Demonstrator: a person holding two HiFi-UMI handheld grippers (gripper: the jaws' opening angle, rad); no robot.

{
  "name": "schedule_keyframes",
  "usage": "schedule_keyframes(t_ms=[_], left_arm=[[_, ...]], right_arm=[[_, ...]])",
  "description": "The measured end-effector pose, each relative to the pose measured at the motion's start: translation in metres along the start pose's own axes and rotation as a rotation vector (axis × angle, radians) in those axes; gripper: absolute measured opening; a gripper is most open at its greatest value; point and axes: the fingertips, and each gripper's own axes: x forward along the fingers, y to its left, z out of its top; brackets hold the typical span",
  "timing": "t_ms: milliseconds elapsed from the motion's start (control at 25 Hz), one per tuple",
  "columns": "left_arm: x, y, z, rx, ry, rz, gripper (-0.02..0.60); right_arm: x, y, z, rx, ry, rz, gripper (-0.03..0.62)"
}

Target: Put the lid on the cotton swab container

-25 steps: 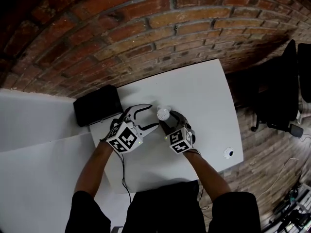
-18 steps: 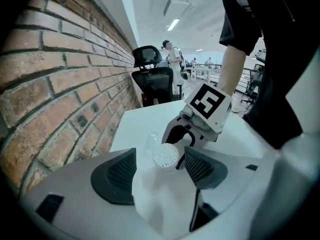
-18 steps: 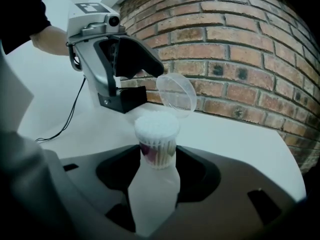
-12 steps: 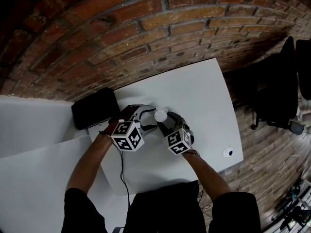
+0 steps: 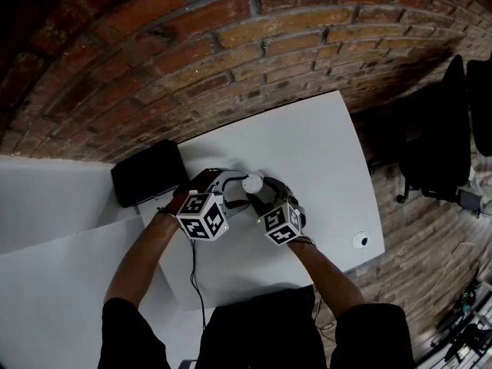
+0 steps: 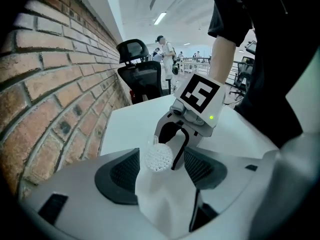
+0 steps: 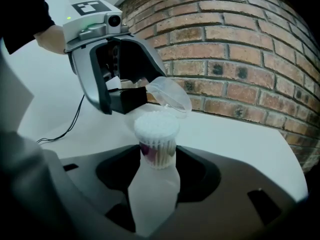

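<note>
Lid point(image 7: 170, 95) of clear plastic, pinched by its edge in the clenched fingers point(image 7: 126, 100) of the left gripper point(image 5: 233, 194), just right of a black box point(image 5: 146, 174) at the corner of the white desk point(image 5: 315, 148). In the right gripper view, a shallow see-through cap, tilted, open side angled down, hanging just above and behind the swab heads point(image 7: 156, 125); touching them or not, impossible to tell. Immediately to the right, cotton swab container point(image 7: 158, 149), upright, open-topped, packed full, clamped around its body by the closed fingers point(image 7: 199, 170) of the right gripper point(image 5: 261, 192); resting on the desk or lifted off it, not clear. In the left gripper view, the same swab heads as a dotted white disc straight ahead between that gripper's fingers, with the right gripper behind. Farther right, bare desk, a small round white object point(image 5: 361, 242) near the front edge, then a black office chair point(image 5: 442, 137) on the floor. Step in hand, by the look of it: lining up, lid brought to the mouth but not yet seated. Next move, most likely: level the lid, centre it over the mouth, lower and press until the rim seats, with the right grip kept firm against the push. Possible snag: swab heads standing proud of the rim and catching the lid's edge.
</note>
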Motion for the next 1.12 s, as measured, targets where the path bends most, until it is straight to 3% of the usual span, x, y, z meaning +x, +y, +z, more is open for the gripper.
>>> schedule_keyframes(t_ms=[480, 680, 1120], left_arm=[[-0.004, -0.008, 0.001, -0.163, -0.08, -0.029, 0.229], [-0.004, -0.004, 0.001, -0.253, -0.126, -0.03, 0.086], [0.005, -0.001, -0.005, -0.381, -0.122, -0.047, 0.014]], right_arm=[[0.0, 0.0, 0.0, -0.001, -0.003, 0.003, 0.235], [0.0, 0.0, 0.0, 0.003, -0.003, 0.004, 0.235], [0.0, -0.001, 0.0, 0.003, -0.003, 0.005, 0.235]])
